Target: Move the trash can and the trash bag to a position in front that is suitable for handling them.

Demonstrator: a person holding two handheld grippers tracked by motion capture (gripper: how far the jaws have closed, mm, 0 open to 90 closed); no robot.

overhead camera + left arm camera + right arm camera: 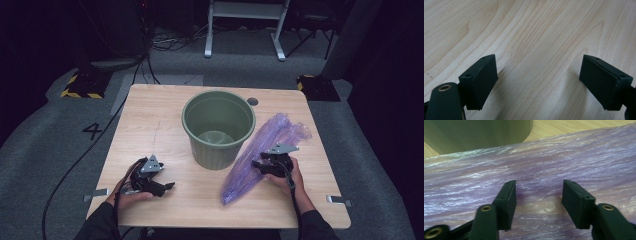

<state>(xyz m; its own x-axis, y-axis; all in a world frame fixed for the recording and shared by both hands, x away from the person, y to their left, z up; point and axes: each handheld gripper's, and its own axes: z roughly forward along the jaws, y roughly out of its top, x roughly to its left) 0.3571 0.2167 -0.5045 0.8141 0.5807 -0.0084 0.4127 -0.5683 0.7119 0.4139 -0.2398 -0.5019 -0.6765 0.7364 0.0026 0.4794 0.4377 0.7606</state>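
Here right gripper (537, 203) sits low over purple plastic bag (260, 155), right of green bucket (218, 127) on desk (150, 125); jaws half-spread, film between, not pinched. Risk: jaws skid on slick film, catch single layer, or drag bag against bucket. Left gripper (539, 82) released, idle near-left.

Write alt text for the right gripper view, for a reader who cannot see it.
The right gripper hovers with its two black jaws apart just above a crinkled purple plastic bag spread flat on the wooden table, with nothing pinched between them. Behind the bag, at the upper left, rises the curved side of a green bucket.
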